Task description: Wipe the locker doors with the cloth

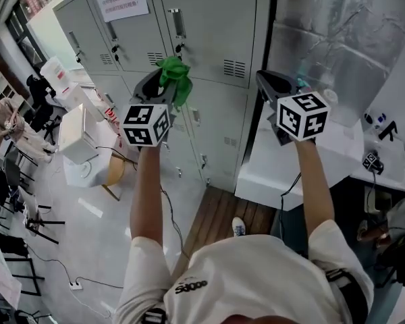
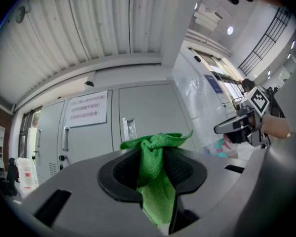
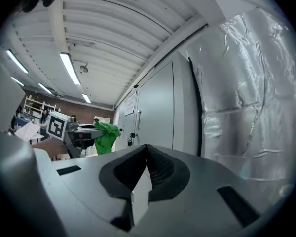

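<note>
Your left tongs (image 2: 154, 163) pinch a bunched green microfibre cloth (image 2: 158, 143), held up in front of the grey metal locker doors (image 1: 209, 25) and seemingly not touching them. Your right tongs (image 3: 147, 156) are pressed together with nothing between them. The cloth's loose folds could snag on the recessed silver door handle (image 2: 129, 128) mid-stroke and pull free of your grip.
</note>
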Motion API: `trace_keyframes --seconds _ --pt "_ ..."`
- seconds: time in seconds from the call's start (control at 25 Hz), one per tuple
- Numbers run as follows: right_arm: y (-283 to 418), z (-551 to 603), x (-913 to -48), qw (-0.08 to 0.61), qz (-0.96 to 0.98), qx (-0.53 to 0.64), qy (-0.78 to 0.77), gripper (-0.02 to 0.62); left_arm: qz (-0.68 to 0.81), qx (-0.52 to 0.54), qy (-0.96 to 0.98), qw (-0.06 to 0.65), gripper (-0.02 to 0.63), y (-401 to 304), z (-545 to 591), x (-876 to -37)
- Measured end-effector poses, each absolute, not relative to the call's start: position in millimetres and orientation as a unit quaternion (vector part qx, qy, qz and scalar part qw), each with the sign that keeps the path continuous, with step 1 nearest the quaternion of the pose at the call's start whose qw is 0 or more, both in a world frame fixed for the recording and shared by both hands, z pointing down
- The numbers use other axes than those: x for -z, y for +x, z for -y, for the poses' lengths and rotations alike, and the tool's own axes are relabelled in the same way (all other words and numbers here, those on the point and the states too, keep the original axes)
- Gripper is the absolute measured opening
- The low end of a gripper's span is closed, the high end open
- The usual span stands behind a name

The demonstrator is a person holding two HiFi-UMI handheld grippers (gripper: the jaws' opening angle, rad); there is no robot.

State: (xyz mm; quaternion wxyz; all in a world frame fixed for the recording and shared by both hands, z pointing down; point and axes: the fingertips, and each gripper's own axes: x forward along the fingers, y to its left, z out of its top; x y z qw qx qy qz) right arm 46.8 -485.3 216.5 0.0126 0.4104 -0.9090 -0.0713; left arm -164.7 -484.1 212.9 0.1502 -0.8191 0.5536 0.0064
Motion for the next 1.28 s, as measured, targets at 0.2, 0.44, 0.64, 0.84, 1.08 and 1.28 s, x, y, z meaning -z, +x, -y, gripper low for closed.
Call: trace_keyframes --seconds 0.2,0.44,0.64,0.84,1.08,1.28 --pt "45 513 -183 -0.005 0.920 0.047 0.389 0.009 -0.554 -0.042 -0.815 0.167 0.137 -165 525 -152" --pt "46 529 -166 0.013 0.923 0.045 0.382 0.010 -0.552 -0.079 -0.812 0.172 0.137 -174 568 -78" --pt "45 534 -160 0.021 0.923 0.047 0.382 0.009 -0.560 -0.114 -0.800 0.181 0.137 -186 587 -18" --pt "41 537 -175 0.034 0.922 0.036 0.384 0.009 -0.570 -0.122 -0.793 0.174 0.137 -188 601 5" --pt "42 535 -181 0.043 0.922 0.035 0.382 0.009 -0.593 -0.100 -0.770 0.215 0.137 -181 607 10" --pt "46 531 -179 0.036 0.922 0.038 0.384 0.009 -0.603 -0.106 -0.761 0.216 0.135 -178 614 24"
